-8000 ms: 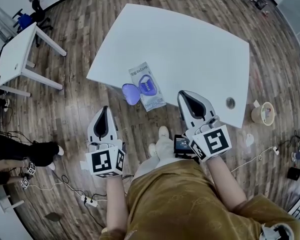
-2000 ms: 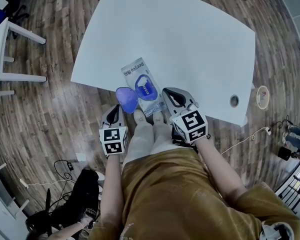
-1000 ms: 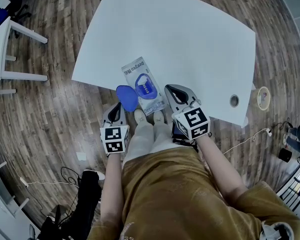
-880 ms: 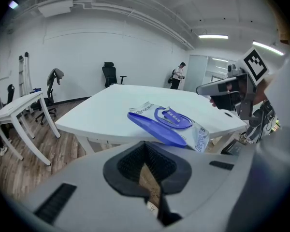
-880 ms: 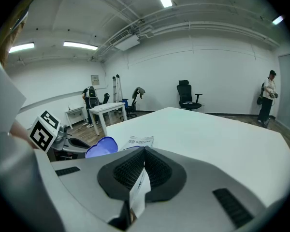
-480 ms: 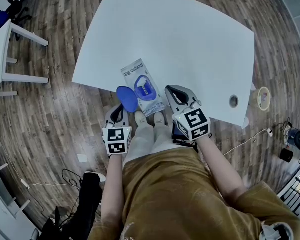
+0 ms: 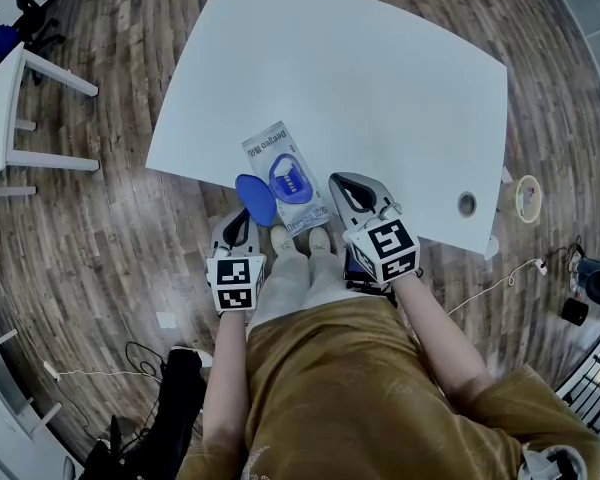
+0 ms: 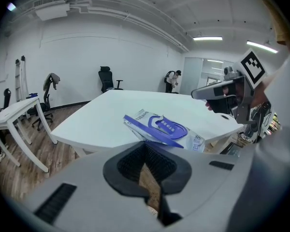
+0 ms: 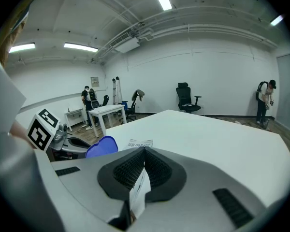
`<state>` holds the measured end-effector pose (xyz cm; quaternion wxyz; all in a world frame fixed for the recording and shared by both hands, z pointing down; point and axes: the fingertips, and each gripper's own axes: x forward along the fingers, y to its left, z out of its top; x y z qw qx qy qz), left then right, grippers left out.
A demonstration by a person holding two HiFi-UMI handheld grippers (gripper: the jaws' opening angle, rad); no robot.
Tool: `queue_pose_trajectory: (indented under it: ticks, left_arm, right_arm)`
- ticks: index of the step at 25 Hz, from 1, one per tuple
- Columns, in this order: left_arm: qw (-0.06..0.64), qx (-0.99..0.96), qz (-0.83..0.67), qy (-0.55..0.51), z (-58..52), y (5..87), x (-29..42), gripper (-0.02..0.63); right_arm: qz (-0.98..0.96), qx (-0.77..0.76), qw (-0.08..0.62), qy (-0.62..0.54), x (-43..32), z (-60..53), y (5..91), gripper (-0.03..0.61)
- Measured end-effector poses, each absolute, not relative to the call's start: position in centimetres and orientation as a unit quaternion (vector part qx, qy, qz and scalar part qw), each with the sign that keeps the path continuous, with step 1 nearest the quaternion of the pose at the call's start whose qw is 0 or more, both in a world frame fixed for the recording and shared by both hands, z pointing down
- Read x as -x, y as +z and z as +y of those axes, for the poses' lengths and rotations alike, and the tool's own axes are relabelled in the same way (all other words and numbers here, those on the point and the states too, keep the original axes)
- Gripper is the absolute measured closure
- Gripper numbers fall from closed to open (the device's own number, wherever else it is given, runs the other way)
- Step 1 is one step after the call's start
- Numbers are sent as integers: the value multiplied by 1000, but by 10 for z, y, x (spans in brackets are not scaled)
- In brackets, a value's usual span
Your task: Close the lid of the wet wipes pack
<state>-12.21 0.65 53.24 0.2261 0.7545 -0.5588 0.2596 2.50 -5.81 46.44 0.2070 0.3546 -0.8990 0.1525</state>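
bench (image 7: 380, 88): white, stands on wooden floor (image 7: 130, 228) | on it: wet wipes pack (image 7: 272, 148) at near edge, lid (image 7: 254, 198) open

Open-lidded wipes pack (image 8: 195, 140) beyond tool (image 8: 145, 144)

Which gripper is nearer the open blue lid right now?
Left. The left gripper points at the lid from close by; the right gripper pinches the opposite edge of the pack.
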Motion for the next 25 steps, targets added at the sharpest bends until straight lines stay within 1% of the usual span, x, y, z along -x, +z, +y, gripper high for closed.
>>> queue_pose_trajectory:
  ticks: [25]
  left_arm:
    - [209, -769, -550, 249, 1, 519, 111, 615]
  right_arm:
    - [-902, -351, 197, 154, -16, -53, 460, 572]
